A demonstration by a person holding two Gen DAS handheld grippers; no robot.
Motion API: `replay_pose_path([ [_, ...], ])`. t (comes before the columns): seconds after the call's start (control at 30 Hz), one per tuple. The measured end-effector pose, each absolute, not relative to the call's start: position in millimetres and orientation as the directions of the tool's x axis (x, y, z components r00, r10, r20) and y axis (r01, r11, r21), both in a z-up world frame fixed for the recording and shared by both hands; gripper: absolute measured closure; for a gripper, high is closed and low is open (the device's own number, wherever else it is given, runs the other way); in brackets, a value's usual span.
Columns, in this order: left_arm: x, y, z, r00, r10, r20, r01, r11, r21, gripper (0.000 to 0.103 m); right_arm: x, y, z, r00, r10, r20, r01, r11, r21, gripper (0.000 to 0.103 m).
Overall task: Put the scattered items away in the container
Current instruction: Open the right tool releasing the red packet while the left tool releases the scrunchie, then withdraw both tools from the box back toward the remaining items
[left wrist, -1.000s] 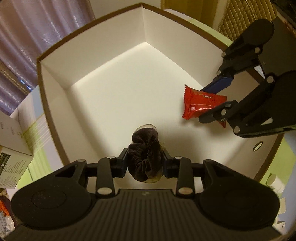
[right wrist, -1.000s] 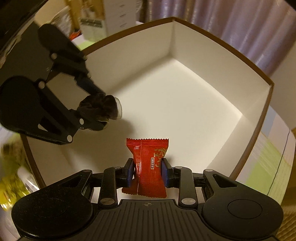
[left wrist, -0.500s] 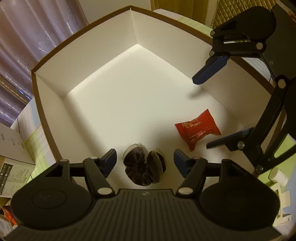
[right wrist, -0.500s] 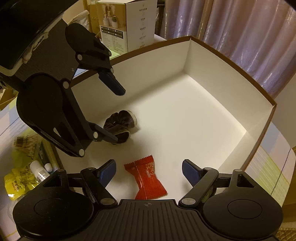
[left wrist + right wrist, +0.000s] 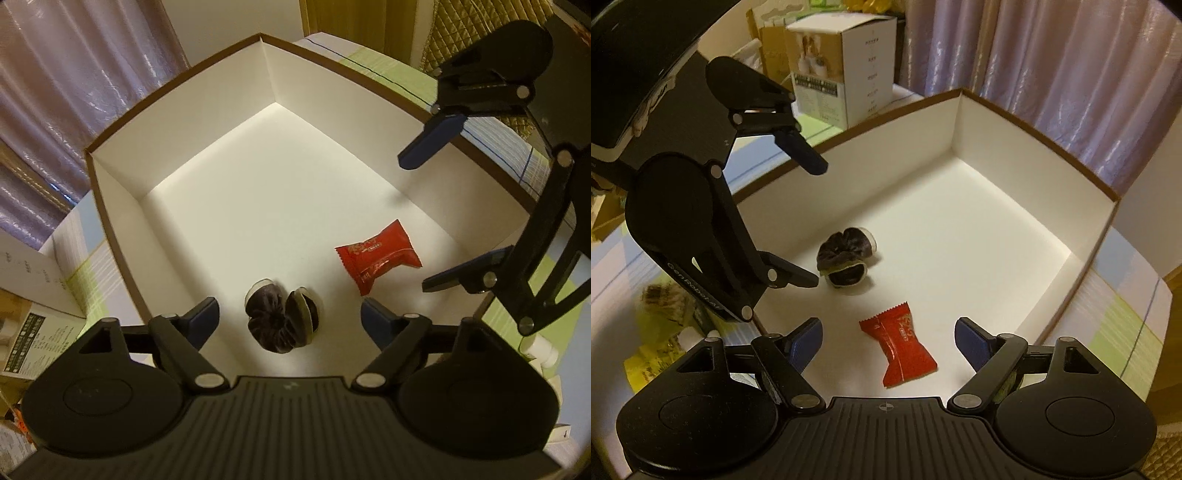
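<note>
A white box with a brown rim (image 5: 110, 229) (image 5: 1027, 125) holds two items on its floor. A dark brown scrunchie (image 5: 280, 321) (image 5: 846, 254) lies near the front. A red snack packet (image 5: 376, 254) (image 5: 899, 347) lies beside it. My left gripper (image 5: 290, 317) is open and empty, above the scrunchie; it also shows in the right wrist view (image 5: 812, 225). My right gripper (image 5: 888, 341) is open and empty, above the red packet; it also shows in the left wrist view (image 5: 428, 218).
A white printed carton (image 5: 846, 74) stands beyond the box on the left side; it also shows in the left wrist view (image 5: 33, 291). Purple curtains (image 5: 1052, 55) hang behind. A yellow packet (image 5: 653, 354) and small white bottle (image 5: 539, 347) lie outside the box on a green striped cloth (image 5: 388, 70).
Both grippers opened and let go: the scrunchie and the red packet dropped onto the box floor. Both grippers have risen and pulled back from the box.
</note>
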State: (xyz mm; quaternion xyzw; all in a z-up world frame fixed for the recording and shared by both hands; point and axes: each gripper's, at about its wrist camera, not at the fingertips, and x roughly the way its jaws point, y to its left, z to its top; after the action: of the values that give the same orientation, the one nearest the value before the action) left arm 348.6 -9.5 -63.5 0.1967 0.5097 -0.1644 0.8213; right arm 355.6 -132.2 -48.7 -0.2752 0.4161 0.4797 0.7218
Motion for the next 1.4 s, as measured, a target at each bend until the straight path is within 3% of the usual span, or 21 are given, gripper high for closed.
replay_pose_path([
  [0.07,344,-10,-58,0.439,-0.058,-0.897,0.46,0.872,0.168,0.015,351,-136,-44,0.204,0.471,-0.858,-0.916,0.401,0.003,0.018],
  [0.1,342,-10,-55,0.445,-0.052,-0.894,0.455,0.873,0.176,0.014,349,-137,-42,0.212,0.473,-0.855,-0.913,0.407,-0.001,0.012],
  [0.13,340,-10,-53,0.453,-0.046,-0.89,0.451,0.874,0.184,0.014,345,-139,-39,0.232,0.475,-0.849,-0.908,0.42,-0.013,0.0],
  [0.6,308,-9,-18,0.506,-0.002,-0.863,0.363,0.908,0.21,0.004,316,-165,-5,0.328,0.511,-0.794,-0.829,0.559,0.017,0.0],
  [1.1,263,-6,13,0.547,-0.013,-0.837,0.331,0.922,0.203,0.002,276,-183,16,0.404,0.49,-0.772,-0.731,0.68,0.048,0.0],
  [1.4,234,6,30,0.576,-0.022,-0.817,0.305,0.933,0.19,0.001,254,-193,27,0.42,0.54,-0.73,-0.674,0.724,0.147,0.0],
])
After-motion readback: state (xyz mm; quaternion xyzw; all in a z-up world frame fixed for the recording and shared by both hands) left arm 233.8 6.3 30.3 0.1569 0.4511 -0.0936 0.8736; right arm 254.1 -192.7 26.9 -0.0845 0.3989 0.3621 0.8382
